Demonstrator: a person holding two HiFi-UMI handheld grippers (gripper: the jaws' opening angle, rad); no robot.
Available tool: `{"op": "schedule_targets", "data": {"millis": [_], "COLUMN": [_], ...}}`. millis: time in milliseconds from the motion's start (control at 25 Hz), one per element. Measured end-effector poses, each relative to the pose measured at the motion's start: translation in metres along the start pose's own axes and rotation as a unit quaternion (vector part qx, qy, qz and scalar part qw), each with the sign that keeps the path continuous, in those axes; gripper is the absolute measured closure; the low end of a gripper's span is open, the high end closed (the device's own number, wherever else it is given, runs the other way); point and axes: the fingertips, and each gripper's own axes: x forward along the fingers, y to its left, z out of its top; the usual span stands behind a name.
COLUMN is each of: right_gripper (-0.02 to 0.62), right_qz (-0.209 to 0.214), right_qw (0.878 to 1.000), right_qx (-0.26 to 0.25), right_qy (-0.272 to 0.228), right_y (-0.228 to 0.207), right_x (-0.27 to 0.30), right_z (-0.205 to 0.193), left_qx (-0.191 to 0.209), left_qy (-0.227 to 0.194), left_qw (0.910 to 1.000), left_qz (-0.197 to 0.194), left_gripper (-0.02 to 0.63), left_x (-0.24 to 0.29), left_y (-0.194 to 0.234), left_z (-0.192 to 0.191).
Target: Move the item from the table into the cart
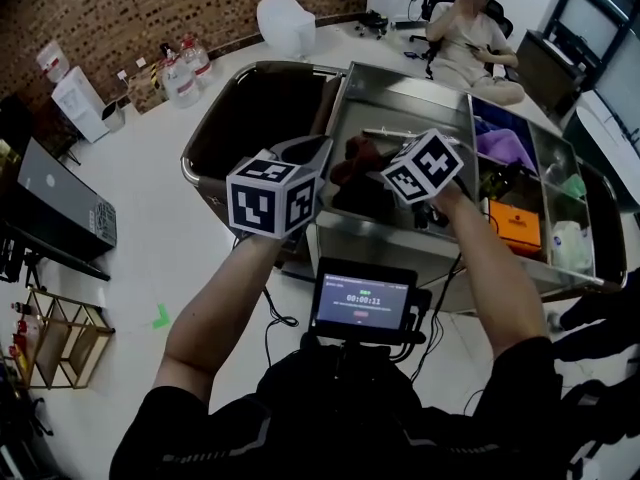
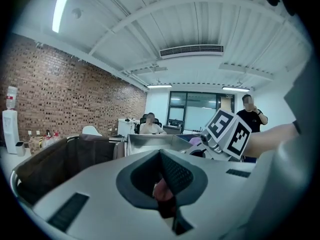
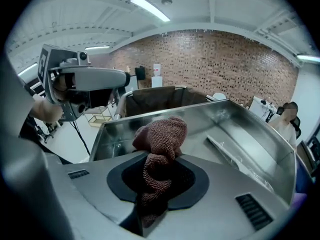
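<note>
A white office floor runs back to a brick wall. Nearest the person's chest sits a small screen (image 1: pixel 362 303). Just beyond it both grippers are raised side by side at the near edge of the steel table (image 1: pixel 400 98).

The right gripper (image 3: pixel 152 194) has its jaws clamped on the lower folds of a brown-red terry cloth (image 3: pixel 161 136). The cloth bunches up above the jaws and hangs over the table's bare trough, so it is lifted but not yet in the cart. Only the right gripper view shows this grip; from the head view the marker cube covers it.

The left gripper (image 2: pixel 162 194) has its jaws drawn together. A pinkish scrap (image 2: pixel 160 189) sits at the seam, and I cannot tell what it is. This gripper probably waits aside.

The dark-lined cart (image 1: pixel 250 108) stands to the left, touching the table, so the carry looks short. Farther back a seated person (image 1: pixel 465 38) shows; a standing person (image 2: pixel 248 111) appears only in the left gripper view.
</note>
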Motion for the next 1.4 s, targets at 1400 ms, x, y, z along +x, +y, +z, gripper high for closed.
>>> {"op": "schedule_targets", "data": {"millis": [1400], "right_gripper": [0.446], "right_qz": [-0.08], "right_qw": [0.962], "right_qx": [0.067], "right_qy": [-0.253], "right_y": [0.035], "right_x": [-0.103], "right_z": [0.052], "left_qx": [0.008], "left_qy": [-0.046], "left_qw": [0.9985], "left_qz": [-0.03], "left_gripper": [0.604], "left_x": [-0.05], "left_y": [0.007], "left_z": [-0.018]}}
